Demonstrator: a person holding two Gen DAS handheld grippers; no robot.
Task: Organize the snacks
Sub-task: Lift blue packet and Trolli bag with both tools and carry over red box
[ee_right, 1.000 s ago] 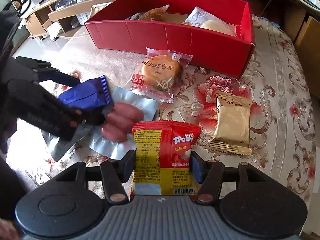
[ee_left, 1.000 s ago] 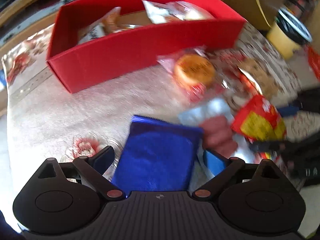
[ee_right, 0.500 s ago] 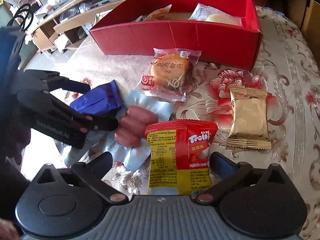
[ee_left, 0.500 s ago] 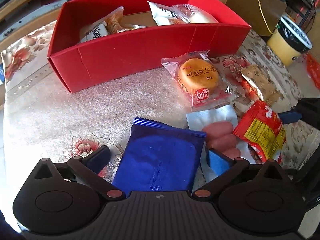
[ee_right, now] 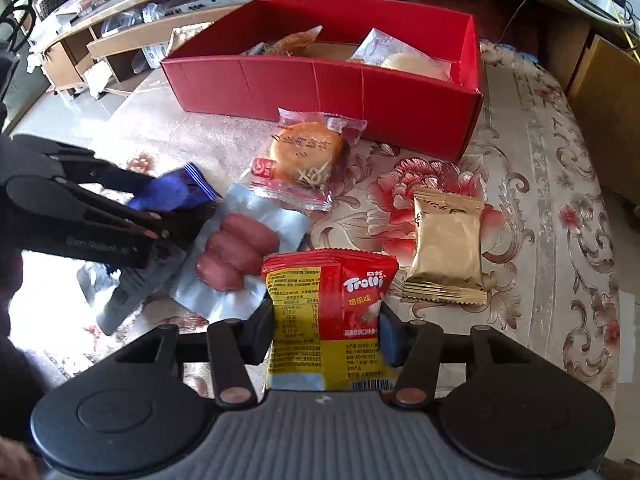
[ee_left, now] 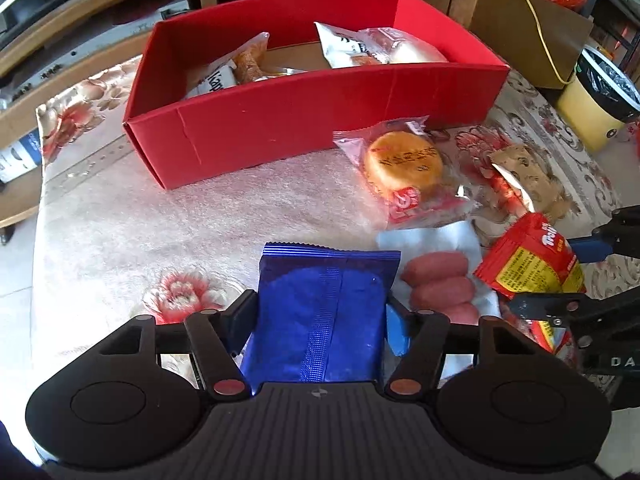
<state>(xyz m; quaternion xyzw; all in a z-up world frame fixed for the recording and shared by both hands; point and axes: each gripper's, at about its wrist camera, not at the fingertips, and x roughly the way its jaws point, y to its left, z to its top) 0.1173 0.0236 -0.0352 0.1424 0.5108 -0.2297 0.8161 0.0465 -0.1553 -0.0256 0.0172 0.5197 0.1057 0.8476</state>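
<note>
Floral tablecloth (ee_right: 552, 184) bearing red box (ee_left: 304, 128), left gripper (ee_left: 320, 316) jaws closing onto blue packet (ee_left: 320, 312), right gripper (ee_right: 326, 330) jaws closing onto red Trolli packet (ee_right: 328, 312), pads pressing both.

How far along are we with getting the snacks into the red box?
Done: a few packets already lie in the red box. In hand: the left hand-held gripper is closing on the blue packet, and the right hand-held gripper on the red gummy bag. Left on the table: the round pastry, the sausage pack and the gold packet.
</note>
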